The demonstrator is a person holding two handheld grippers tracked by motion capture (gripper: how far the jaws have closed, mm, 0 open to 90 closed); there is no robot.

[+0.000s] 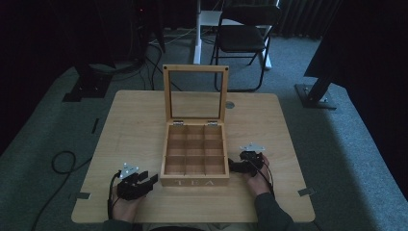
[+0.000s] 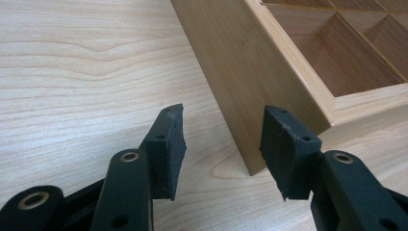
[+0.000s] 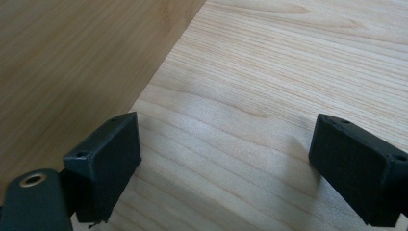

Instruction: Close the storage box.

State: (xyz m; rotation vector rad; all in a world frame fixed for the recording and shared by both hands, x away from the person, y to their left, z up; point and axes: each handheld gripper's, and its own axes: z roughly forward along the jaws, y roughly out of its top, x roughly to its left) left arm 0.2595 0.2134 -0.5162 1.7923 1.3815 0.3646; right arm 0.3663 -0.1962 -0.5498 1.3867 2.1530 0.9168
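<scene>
Bamboo was what stood between my two tools: the tea box (image 1: 195,155) sat in the middle of the table (image 1: 134,125), its windowed lid (image 1: 195,92) thrown back upright on the hinges, its nine compartments (image 1: 195,150) bare as far as I could see. My left gripper (image 1: 144,182) lay just off the box's near left corner, jaws spread with nothing between them; in the left gripper view that corner (image 2: 252,166) showed in the gap beyond the pads, apart from both. My right gripper (image 1: 236,166) rested close against the box's right wall, jaws also parted and empty; in the right gripper view the wall (image 3: 72,72) rose just beside one pad, and I could not tell whether they touched.

I judged the lid to be the risk. It stood tall on small hinges, and a nudge to the box from either side could have swung it down, perhaps onto a jaw reaching inside. A push from one tool alone might have slid or turned the light box on the smooth wood, since nothing pinned it. Closing the left jaws on the corner would have given a poor, slipping hold.

Pale, grained wood made up the tabletop, smooth and uncluttered. Grey carpet lay around it, with a folding chair (image 1: 243,38) beyond the far edge, cables (image 1: 65,161) trailing on the floor, and dark curtains behind.
</scene>
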